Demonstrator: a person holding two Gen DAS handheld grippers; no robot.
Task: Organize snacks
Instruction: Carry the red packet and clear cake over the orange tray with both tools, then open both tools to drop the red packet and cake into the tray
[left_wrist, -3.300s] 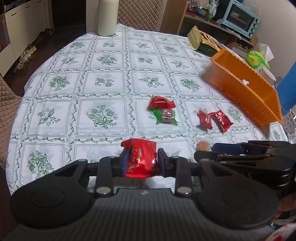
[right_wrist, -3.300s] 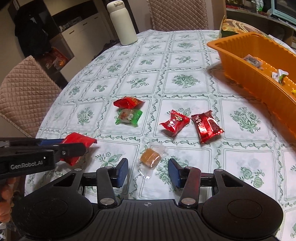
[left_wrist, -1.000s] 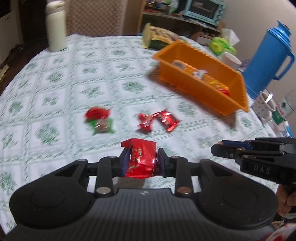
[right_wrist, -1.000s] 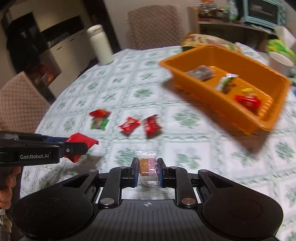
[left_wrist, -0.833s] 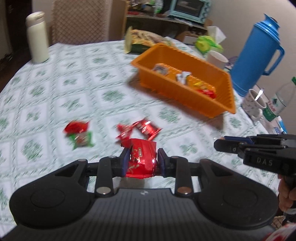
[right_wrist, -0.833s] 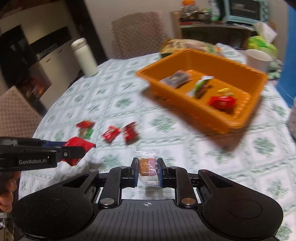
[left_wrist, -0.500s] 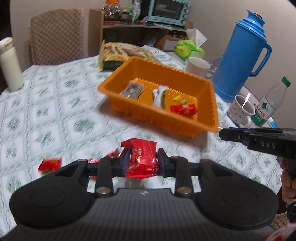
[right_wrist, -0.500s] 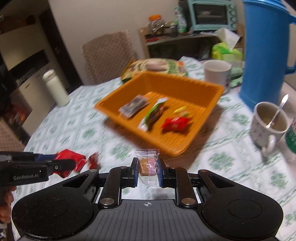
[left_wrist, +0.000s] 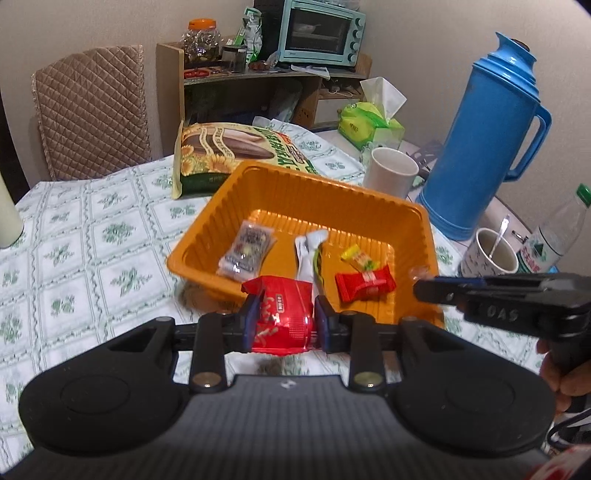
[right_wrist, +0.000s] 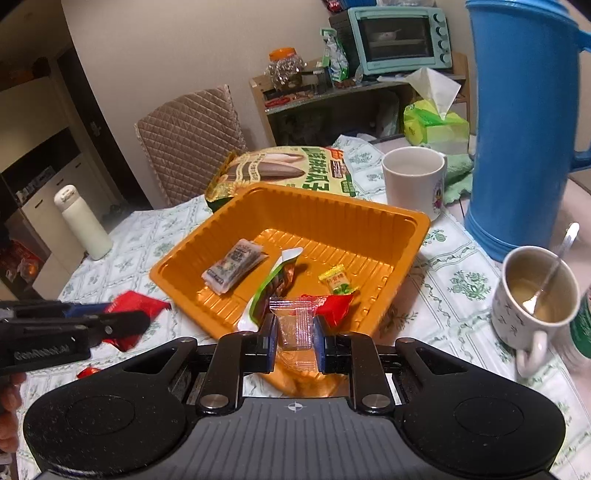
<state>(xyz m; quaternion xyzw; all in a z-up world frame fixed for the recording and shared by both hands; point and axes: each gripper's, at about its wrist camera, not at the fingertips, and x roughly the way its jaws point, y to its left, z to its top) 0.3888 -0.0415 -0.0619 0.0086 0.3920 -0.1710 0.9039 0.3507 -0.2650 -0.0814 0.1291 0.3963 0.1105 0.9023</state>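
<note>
Change since earlier frames: both grippers have travelled from the loose sweets on the tablecloth to the near edge of the orange tray (left_wrist: 207, 251); the tray, formerly far off to the right, now fills mid-view.
Left gripper (left_wrist: 283, 320): clamped on a red snack packet (left_wrist: 282, 317), pads pressing both sides; packet held off the table, in front of the tray's near wall.
Right gripper (right_wrist: 294, 338): clenched on a clear-wrapped brown candy (right_wrist: 294, 325), held at the tray's near rim.
Tray contents: grey-white packet (left_wrist: 245, 249) at left; white-and-green wrapper (left_wrist: 310, 254) in the middle; small yellow sweet (left_wrist: 360, 258); red sweet (left_wrist: 365, 288) near the right front.
Tray surroundings: sunflower-seed bag (left_wrist: 236, 151) touching or just behind the far rim, cannot tell which; white mug (left_wrist: 389, 177) at the far right corner; blue thermos (left_wrist: 487, 140) to the right.
Right of tray: spooned cup (right_wrist: 535, 295), well apart from the rim.
Left behind on cloth: one red wrapper (right_wrist: 88, 371), partly hidden under the left gripper in the right wrist view.
Hands: a hand (left_wrist: 565, 376) grips the right handle.
</note>
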